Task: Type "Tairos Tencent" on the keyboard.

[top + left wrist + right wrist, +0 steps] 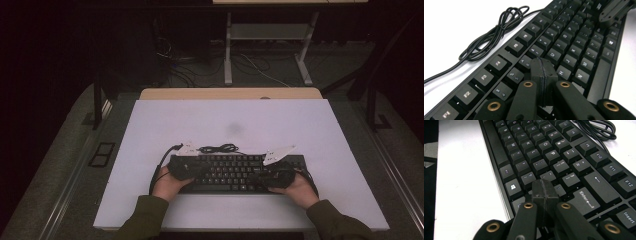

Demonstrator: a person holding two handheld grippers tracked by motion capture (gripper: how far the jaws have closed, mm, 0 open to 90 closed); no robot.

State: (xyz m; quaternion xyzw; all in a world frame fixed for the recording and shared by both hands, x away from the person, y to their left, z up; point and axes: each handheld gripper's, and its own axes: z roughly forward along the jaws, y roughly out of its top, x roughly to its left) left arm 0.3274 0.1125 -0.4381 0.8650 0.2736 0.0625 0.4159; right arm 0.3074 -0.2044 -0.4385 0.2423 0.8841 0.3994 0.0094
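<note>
Black keyboard [235, 172] lies flat near the table's front edge, cable [218, 148] coiled behind.

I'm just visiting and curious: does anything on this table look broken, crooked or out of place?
Nothing looks damaged. The black keyboard lies square on the white table, its keys intact. Its thin black cable lies loosely bunched behind it, a bit untidy. A faint grey smudge marks the tabletop.

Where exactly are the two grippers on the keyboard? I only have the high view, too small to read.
Observer: Left gripper is shut, its jaws pressed together, tip over the keyboard near the 6 and Y keys.
Operator: And the right?
Observer: Right gripper is shut too, tip near the ? key, left of Enter.
Operator: Cable in the way?
Observer: No. The coiled cable lies on the white table behind the function row, apart from both grippers.
</note>
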